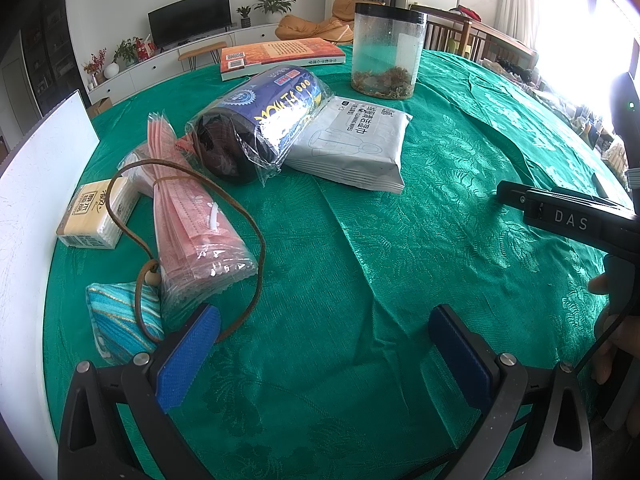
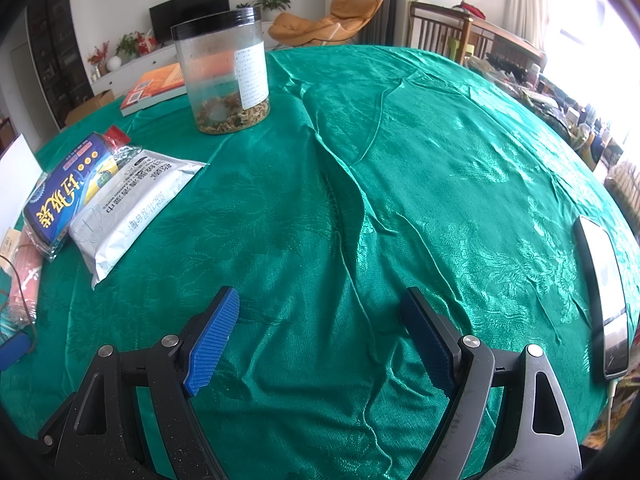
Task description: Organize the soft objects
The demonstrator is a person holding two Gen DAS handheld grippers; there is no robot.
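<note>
Soft items lie along the left of the green tablecloth [image 1: 360,260]. A white wipes pack [image 1: 352,148] [image 2: 128,208] lies beside a dark roll in a blue wrapper [image 1: 260,120] [image 2: 68,188]. Nearer are a pink mask pack [image 1: 192,216], a small tissue pack [image 1: 96,216] and a teal pouch [image 1: 120,320] with a brown cord [image 1: 240,216]. My left gripper [image 1: 324,340] is open, its left pad by the cord and pouch. My right gripper [image 2: 320,340] is open over bare cloth, holding nothing; its body [image 1: 560,216] shows at the right of the left wrist view.
A clear jar [image 1: 386,52] [image 2: 224,72] with a black lid stands at the back, an orange book [image 1: 280,56] behind it. A white board [image 1: 36,184] edges the table's left side. A phone [image 2: 604,292] lies at the right edge. A hand [image 1: 608,344] holds the right gripper.
</note>
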